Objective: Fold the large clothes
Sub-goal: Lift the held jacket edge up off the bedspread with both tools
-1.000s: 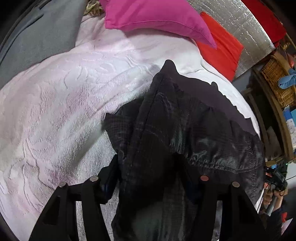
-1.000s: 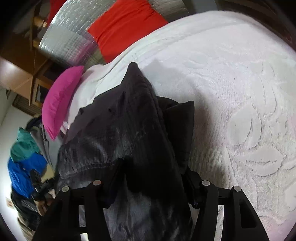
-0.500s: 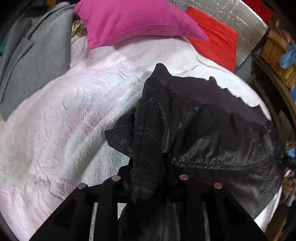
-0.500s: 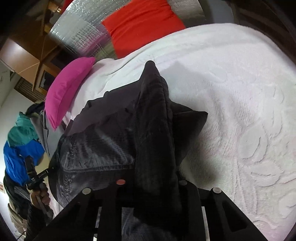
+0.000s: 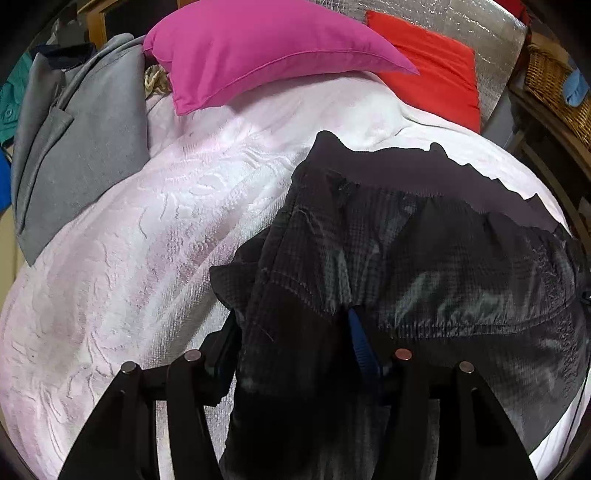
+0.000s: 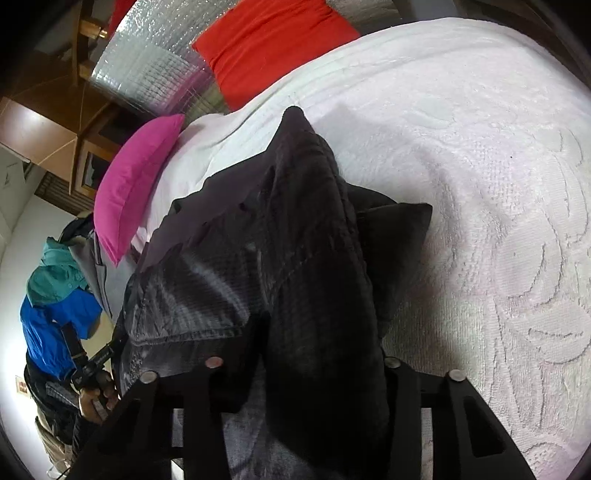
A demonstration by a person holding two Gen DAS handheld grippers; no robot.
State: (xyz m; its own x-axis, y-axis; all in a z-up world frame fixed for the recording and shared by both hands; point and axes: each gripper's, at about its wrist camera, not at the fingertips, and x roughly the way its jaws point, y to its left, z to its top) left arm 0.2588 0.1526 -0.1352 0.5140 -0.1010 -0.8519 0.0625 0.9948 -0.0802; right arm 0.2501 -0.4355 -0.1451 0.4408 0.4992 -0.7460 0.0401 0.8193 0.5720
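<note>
A large black quilted jacket hangs stretched between my two grippers above a white textured bedspread. My left gripper is shut on one bunched edge of the jacket; a blue finger pad shows beside the cloth. In the right wrist view the jacket drapes over my right gripper, which is shut on its other edge. The jacket's far end touches the bedspread. The cloth hides both sets of fingertips.
A magenta pillow and a red cushion lie at the head of the bed before a silver foil panel. A grey coat lies at the left. A wicker basket stands right. Blue and teal clothes hang beyond the bed.
Both grippers have closed onto the jacket's edges and drawn back, lifting it. More of the pillows and the grey coat have come into view.
</note>
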